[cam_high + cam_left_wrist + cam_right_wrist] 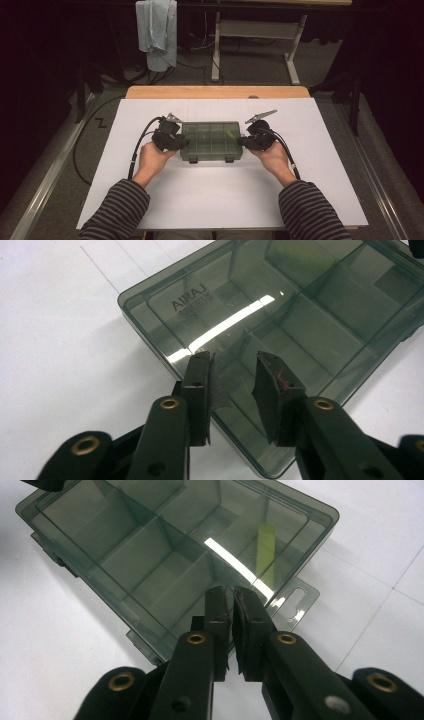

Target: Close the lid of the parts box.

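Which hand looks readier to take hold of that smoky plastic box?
Probably the left: the left gripper has its jaws apart over the box edge, while the right gripper is nearly closed at its end.

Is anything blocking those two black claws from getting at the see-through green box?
Nothing visible does. The left gripper and the right gripper are already over opposite ends of the closed compartment box, with only its lid beneath them and bare white table around it.

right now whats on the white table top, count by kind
clear smoky compartment box: 1
yellow-green piece inside the box: 1
handheld tongs, left tongs and right tongs: 2
total: 4
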Available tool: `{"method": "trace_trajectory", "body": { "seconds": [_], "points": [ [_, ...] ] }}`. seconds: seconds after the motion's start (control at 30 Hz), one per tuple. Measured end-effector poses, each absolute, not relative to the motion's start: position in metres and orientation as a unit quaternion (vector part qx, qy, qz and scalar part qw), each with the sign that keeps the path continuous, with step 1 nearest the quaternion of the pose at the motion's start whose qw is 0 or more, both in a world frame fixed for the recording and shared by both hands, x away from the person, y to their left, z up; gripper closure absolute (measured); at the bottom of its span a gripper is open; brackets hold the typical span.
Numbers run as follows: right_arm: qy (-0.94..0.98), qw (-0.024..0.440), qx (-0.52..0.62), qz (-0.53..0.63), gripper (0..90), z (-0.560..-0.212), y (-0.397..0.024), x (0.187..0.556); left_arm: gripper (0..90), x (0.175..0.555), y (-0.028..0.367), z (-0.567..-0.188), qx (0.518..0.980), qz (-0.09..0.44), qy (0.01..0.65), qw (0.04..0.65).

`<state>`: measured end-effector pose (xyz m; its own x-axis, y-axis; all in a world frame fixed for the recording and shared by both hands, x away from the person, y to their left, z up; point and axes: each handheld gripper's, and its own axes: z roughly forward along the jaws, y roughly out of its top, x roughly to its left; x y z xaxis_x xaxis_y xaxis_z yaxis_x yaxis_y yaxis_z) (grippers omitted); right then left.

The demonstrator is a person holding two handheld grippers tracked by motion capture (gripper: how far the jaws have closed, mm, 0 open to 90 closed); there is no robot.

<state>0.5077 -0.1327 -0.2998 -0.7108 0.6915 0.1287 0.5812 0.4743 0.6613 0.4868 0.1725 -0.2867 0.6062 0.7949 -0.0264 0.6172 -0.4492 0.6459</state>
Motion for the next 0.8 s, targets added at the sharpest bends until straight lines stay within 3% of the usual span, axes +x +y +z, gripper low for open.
{"method": "trace_trajectory", "body": {
  "seconds": [0.47, 0.8],
  "points": [
    [0.847, 0.079, 0.381, 0.363, 79.7, -0.295, -0.138, 0.505, 48.2, 0.481, 0.173, -0.280, 0.832, 0.163, 0.425, 0.318],
    [0.842, 0.092, 0.382, 0.369, 77.5, -0.282, -0.152, 0.492, 45.7, 0.463, 0.180, -0.264, 0.818, 0.184, 0.421, 0.346]
  ]
}}
